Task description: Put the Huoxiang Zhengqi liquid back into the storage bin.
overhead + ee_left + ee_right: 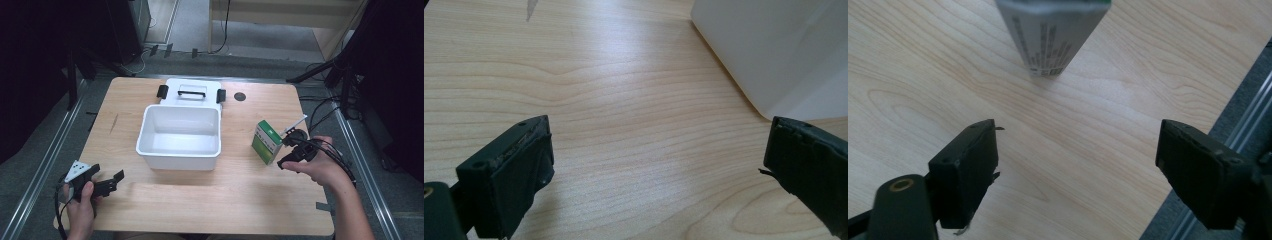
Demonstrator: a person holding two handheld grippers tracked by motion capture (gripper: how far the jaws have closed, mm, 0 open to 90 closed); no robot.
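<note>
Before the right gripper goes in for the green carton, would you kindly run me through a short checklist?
1. Right gripper jaws open, nothing between them: ok.
2. Green carton standing upright on the table: ok.
3. Carton lined up between the jaws in the right gripper view: ok, still ahead of them.
4. White bin open, lid lying behind it: ok.
5. Left gripper open and apart from the bin: ok.
6. Carton's weight: cannot tell.
</note>
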